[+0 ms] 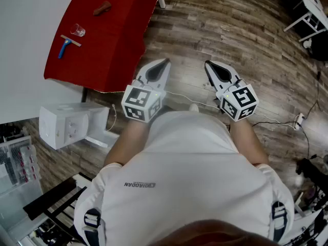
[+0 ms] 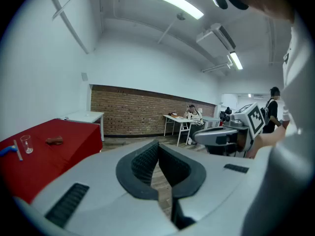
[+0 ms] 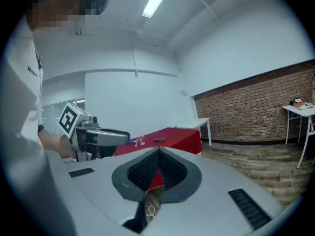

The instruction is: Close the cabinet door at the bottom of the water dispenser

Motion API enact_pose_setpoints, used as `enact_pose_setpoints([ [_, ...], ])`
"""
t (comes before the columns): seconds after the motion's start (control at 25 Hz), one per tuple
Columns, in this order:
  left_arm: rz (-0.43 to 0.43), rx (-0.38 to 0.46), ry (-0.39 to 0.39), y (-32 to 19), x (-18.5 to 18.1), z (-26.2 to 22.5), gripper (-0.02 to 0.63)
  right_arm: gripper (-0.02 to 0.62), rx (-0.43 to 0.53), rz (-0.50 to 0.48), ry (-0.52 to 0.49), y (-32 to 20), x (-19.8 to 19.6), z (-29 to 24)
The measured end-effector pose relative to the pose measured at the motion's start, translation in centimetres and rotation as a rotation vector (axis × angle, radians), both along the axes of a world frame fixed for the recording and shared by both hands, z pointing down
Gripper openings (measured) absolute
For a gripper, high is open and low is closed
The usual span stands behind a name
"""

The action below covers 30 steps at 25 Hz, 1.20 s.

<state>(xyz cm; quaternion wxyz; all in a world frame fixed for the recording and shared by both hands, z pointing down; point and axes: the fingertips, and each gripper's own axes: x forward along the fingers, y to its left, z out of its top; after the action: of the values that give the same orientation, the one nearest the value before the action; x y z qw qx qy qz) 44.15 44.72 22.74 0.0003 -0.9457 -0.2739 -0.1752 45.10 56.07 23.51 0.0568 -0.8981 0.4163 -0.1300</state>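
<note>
The white water dispenser (image 1: 65, 125) stands at the left of the head view, seen from above, beside the white wall. A flat white panel (image 1: 97, 139) juts out at its foot; I cannot tell whether it is the cabinet door. Both grippers hang in front of the person's waist, over the wooden floor and well to the right of the dispenser. My left gripper (image 1: 164, 62) (image 2: 158, 144) is shut with nothing between its tips. My right gripper (image 1: 207, 63) (image 3: 158, 152) is shut and empty too. Each gripper view shows the other gripper alongside.
A red-covered table (image 1: 120, 32) stands ahead on the left with a glass (image 1: 78, 31), a blue-handled tool (image 1: 65, 46) and a brown object (image 1: 102, 7). Cables and a power strip (image 1: 299, 121) lie on the floor at right. White tables (image 1: 309, 9) stand far right.
</note>
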Motion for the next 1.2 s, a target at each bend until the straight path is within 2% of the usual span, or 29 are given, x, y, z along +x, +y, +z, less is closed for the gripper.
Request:
enact_pose_setpoints([
  [0.16, -0.007, 0.002, 0.001, -0.2, -0.2, 0.2, -0.005, 0.021, 0.008, 0.001, -0.005, -0.1, -0.3, 0.3],
  [0.4, -0.028, 0.003, -0.005, -0.7, -0.2, 0.2, -0.005, 0.021, 0.081, -0.007, -0.011, -0.5, -0.5, -0.4],
  [0.56, -0.034, -0.011, -0.014, -0.4, -0.3, 0.4, -0.004, 0.023, 0.059, -0.006, 0.000, -0.4, -0.5, -0.2],
  [0.92, -0.047, -0.024, -0.007, 0.0, 0.0, 0.3, -0.004, 0.023, 0.084, -0.006, -0.026, 0.4, -0.1, 0.1],
  [1.2, -0.079, -0.020, -0.006, 0.5, -0.4, 0.5, -0.005, 0.023, 0.086, -0.043, -0.038, 0.9, -0.4, 0.5],
])
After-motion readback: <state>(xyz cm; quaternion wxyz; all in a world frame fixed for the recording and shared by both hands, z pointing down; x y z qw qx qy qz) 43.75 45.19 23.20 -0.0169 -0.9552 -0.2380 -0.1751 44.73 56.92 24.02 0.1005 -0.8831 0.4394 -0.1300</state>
